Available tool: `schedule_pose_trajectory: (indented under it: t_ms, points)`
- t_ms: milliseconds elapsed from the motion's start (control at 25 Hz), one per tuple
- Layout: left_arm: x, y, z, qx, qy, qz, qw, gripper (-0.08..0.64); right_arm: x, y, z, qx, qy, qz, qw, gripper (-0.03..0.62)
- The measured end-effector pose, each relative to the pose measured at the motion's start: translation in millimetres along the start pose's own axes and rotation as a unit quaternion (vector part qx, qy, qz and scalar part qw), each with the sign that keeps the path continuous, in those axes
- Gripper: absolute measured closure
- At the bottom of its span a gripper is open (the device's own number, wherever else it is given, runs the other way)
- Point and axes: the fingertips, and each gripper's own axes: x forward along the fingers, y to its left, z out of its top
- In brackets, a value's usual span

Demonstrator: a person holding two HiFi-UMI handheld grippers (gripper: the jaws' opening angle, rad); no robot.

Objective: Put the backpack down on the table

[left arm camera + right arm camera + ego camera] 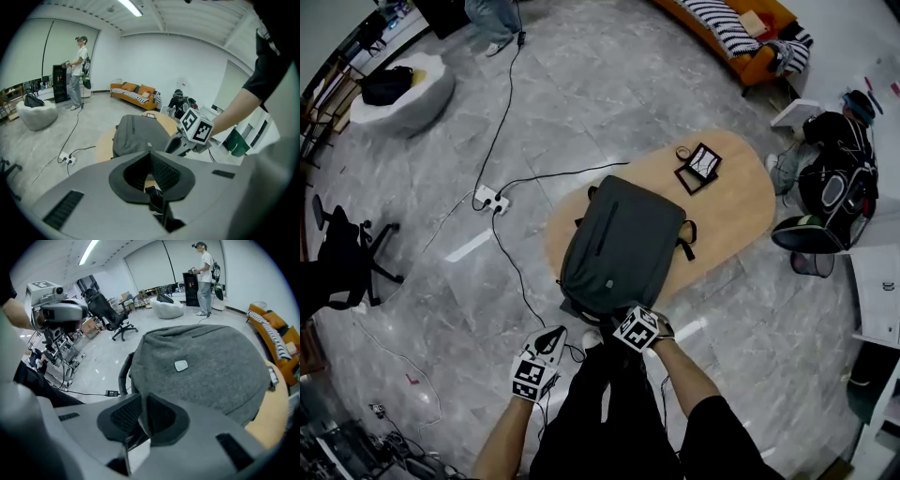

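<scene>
Bag: dark grey fabric backpack (623, 246) lies flat on oval light-wood table (741, 202); set-down looks complete.
Right gripper (626, 311): pinching fabric at the bag's near end; letting go remains.
Left gripper (551, 339): clenched, empty, clear of the bag.

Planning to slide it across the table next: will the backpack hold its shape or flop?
It probably holds its shape: the backpack lies flat on the table yet keeps a rounded outline, which suggests padding. Its matte fabric would likely drag rather than glide. The side strap may trail or snag.
</scene>
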Motion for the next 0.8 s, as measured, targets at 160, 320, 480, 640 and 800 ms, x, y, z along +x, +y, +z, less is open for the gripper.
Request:
schedule_pose_trajectory:
  t_ms: [160, 320, 480, 640, 800]
  points:
    - [10, 6, -6, -0.017, 0.001, -0.006, 0.9998, 0.545, 23, 4, -8, 0.007, 0.011, 0.009, 1.0, 0.532]
    - [18, 1, -18, -0.028, 0.009, -0.015, 0.9995, 0.545, 44, 4, -19, 0.024, 0.022, 0.018, 0.999, 0.531]
    - [16, -3, -33, -0.041, 0.023, -0.016, 0.9988, 0.545, 60, 5, -27, 0.032, 0.022, 0.019, 0.999, 0.531]
    - [12, -8, -44, -0.044, 0.038, -0.027, 0.9979, 0.545, 66, -1, -27, 0.036, 0.012, 0.004, 0.999, 0.525]
    - [2, -8, -48, -0.041, 0.041, -0.023, 0.998, 0.545, 58, 1, -30, 0.023, 0.017, -0.071, 0.997, 0.485]
